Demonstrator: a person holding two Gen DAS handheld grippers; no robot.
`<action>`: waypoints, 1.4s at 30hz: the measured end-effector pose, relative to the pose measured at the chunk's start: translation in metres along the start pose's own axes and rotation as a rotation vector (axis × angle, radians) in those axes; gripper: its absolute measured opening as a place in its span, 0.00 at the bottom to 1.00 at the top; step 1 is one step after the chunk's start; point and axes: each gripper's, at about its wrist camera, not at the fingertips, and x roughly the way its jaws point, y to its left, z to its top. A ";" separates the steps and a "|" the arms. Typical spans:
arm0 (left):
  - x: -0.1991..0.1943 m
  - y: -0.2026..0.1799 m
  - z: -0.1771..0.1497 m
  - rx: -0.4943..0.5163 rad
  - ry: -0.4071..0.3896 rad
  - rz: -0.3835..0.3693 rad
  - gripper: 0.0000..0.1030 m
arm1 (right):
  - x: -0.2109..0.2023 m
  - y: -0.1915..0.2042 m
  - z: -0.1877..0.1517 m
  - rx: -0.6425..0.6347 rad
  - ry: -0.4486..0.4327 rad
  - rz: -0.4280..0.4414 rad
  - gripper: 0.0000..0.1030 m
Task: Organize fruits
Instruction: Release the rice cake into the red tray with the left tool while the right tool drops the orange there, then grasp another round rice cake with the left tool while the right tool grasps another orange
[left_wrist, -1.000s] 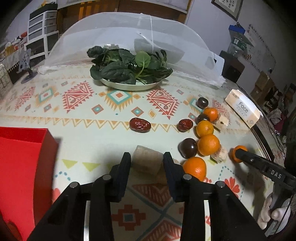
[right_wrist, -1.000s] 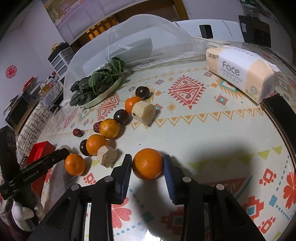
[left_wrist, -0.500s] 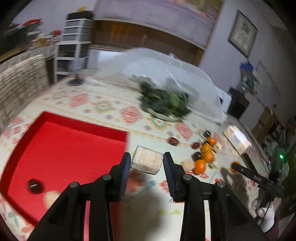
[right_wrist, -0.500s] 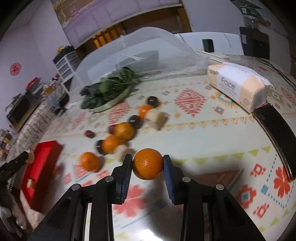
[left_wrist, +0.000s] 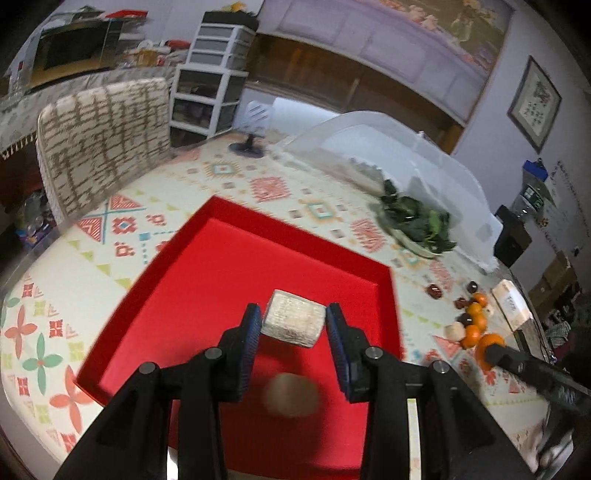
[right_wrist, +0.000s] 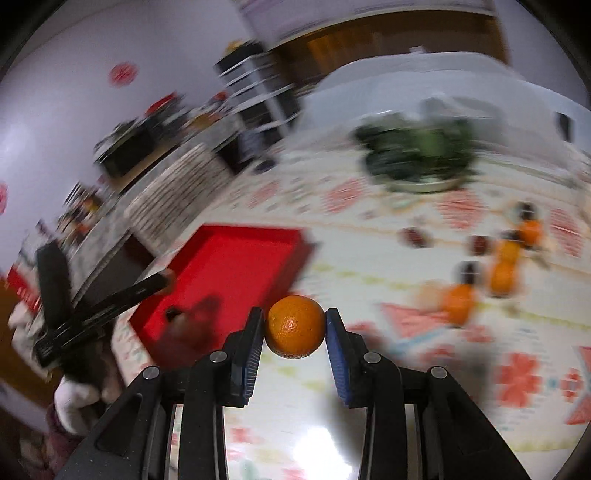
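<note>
Left gripper (left_wrist: 293, 325) clamps pale chunk (left_wrist: 293, 323) above red tray (left_wrist: 207, 266), positioned for drop. Right gripper (right_wrist: 294, 328) pinches orange (right_wrist: 294, 326) over tablecloth (right_wrist: 406, 369), tray to its left. Remaining fruit (left_wrist: 471, 319) well apart.

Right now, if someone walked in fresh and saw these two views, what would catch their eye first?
The bright red tray fills the middle of the left wrist view, and the left gripper holds a pale beige chunk above it in its jaws. In the right wrist view, the right gripper clamps an orange over the patterned tablecloth. More oranges and dark fruits lie clustered on the cloth beyond the tray's right side.
</note>
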 end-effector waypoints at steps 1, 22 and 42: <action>0.003 0.005 0.001 -0.005 0.007 0.007 0.34 | 0.011 0.013 0.000 -0.021 0.018 0.012 0.35; 0.030 0.041 0.016 -0.064 0.070 0.005 0.39 | 0.125 0.096 -0.011 -0.205 0.170 -0.013 0.37; -0.036 -0.062 0.010 0.070 -0.007 -0.123 0.68 | -0.022 -0.016 -0.006 -0.054 -0.058 -0.118 0.58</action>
